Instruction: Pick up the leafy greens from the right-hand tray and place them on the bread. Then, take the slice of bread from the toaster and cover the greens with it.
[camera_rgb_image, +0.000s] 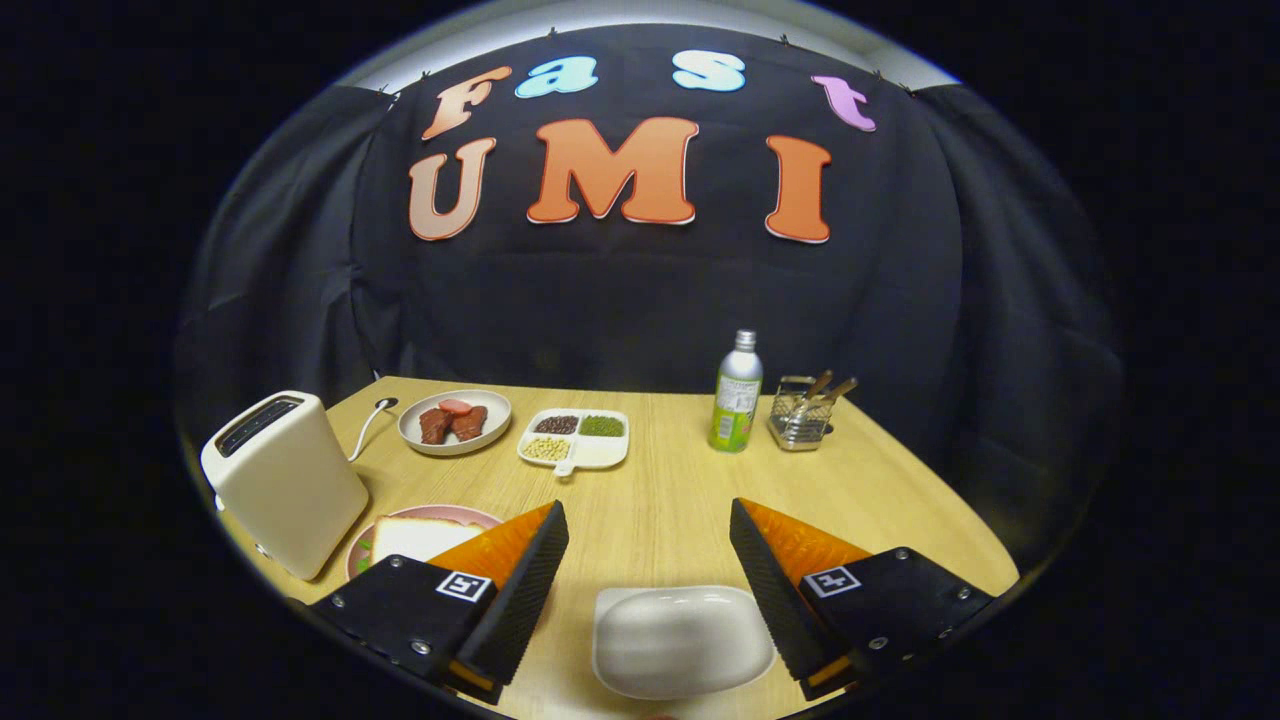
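While the gripper (648, 540) is hanging wide open and empty over a bare white tray (680, 640) at lower centre, the bread (415, 538) is lying lower left beside the toaster (285, 480); judging by this, lifting its slice straight up is working best.

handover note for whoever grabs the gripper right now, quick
Gripper: open, holding nothing, fingers spread above the white tray.
White tray: lies between the fingers, no greens in it.
Bread slice: on the pink plate beside the toaster, just past the left finger; a bit of green shows at the plate's edge under the slice.
Toaster: no slice shows sticking out of its slots.
Done, by the look of it: greens moved, top slice seemingly on.
Left: check that the slice covers the greens.
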